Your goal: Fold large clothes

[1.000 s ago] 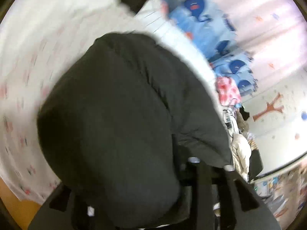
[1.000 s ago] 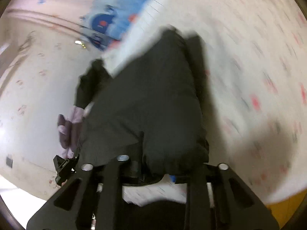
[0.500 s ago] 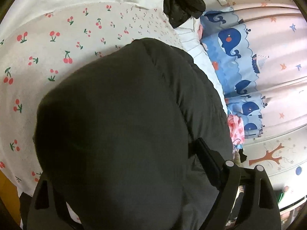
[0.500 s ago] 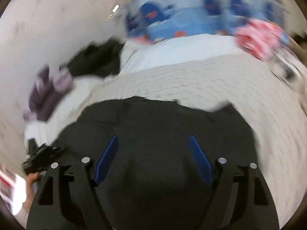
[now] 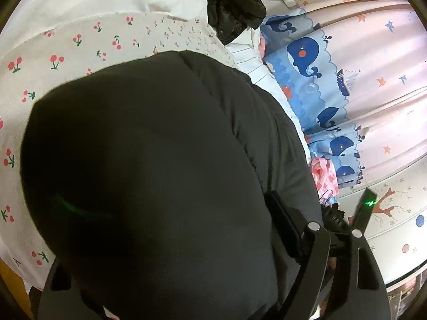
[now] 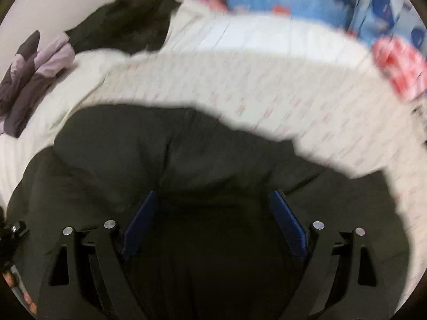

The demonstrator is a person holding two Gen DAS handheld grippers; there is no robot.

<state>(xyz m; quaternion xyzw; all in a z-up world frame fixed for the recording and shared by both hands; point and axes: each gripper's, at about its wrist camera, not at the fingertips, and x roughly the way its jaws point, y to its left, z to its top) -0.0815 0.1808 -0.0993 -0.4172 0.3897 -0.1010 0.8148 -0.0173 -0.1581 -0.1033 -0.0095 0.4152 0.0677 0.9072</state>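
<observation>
A large dark padded jacket lies bunched on the cherry-print bedsheet. It fills most of the left wrist view and drapes over my left gripper; only the right finger shows, spread wide, the other finger is hidden under the cloth. In the right wrist view the jacket lies just ahead of and under my right gripper, whose blue pads stand wide apart with nothing between them.
A black garment and a purple one lie at the bed's far end on white bedding. Whale-print curtains hang beside the bed. Pink patterned cloth sits by the bed's side. A wooden bed edge is near.
My right gripper has let go of the jacket and opened wide. The jacket has dropped onto the bed. My left gripper's finger has spread open.
</observation>
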